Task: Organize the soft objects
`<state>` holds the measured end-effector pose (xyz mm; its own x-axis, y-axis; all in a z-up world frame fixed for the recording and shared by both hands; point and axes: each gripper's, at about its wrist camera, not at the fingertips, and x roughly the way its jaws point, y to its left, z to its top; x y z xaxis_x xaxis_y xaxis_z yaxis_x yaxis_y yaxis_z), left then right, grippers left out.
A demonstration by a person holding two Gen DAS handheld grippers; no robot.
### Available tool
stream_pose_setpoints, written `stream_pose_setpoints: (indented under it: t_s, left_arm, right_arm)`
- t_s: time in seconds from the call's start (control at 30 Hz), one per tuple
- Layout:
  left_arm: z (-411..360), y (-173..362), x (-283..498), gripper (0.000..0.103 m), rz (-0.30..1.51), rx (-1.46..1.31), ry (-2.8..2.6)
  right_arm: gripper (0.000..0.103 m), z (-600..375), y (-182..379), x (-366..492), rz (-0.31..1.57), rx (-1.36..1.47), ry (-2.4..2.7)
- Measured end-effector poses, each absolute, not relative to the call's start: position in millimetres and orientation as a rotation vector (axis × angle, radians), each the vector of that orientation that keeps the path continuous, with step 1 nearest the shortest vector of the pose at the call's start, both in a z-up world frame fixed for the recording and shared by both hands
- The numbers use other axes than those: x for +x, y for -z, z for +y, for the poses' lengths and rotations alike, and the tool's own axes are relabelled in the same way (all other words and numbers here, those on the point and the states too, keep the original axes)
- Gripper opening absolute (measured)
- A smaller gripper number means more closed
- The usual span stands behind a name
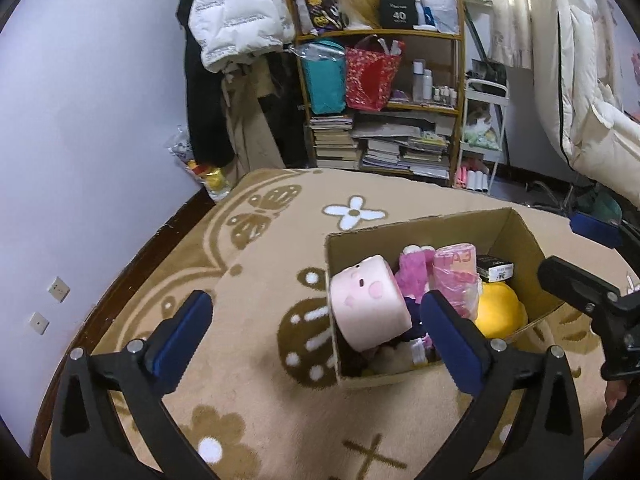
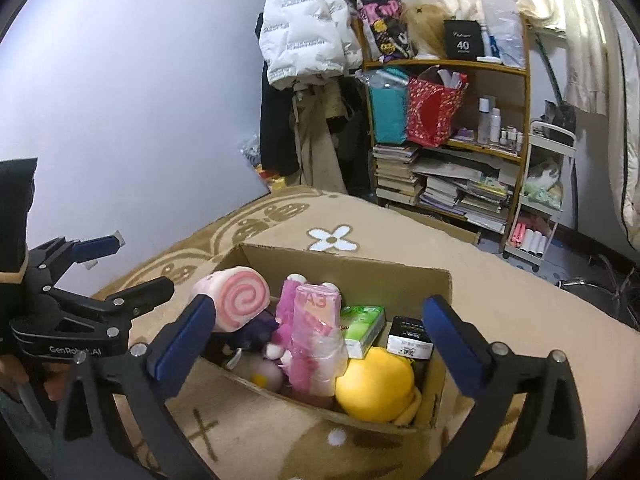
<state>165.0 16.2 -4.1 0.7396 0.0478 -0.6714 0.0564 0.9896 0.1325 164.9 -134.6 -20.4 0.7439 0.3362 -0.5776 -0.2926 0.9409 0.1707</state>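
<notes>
Open cardboard box [image 2: 344, 270] full of soft things, standing on a beige blanket [image 1: 248, 408] with flower pattern.

Both grippers spread wide and empty: left gripper [image 1: 316, 332] above the blanket and the near left corner of the box, right gripper [image 2: 320, 334] in front of the box opening, no pad touching anything. Inside the box: pink roll-shaped pillow [image 2: 236, 304] leaning on the left wall and standing up over the rim, yellow plush toy [image 2: 374, 384] in the near right corner, pink fluffy toy [image 2: 290, 304] in the middle, plastic-wrapped pink pack [image 2: 318, 340] upright just beside it, green tissue pack [image 2: 362, 330] and black box [image 2: 410, 338] at the back right. Behind the bed, wooden shelf [image 1: 380, 34] with books and bags, white jacket [image 1: 236, 12] hanging beside.
</notes>
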Motion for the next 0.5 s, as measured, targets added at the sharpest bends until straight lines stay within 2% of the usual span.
stream_pose_setpoints:
  t_s: [0.23,0.5]
  left_arm:
    - [26,-21,142,0.103,0.713,0.069,0.015]
    - [27,-59,102,0.103,0.605,0.081,0.003]
  right_arm:
    - [0.103,-144,0,140,0.62,0.097,-0.32]
    - [0.103,-164,-28,107,0.57,0.151,-0.284]
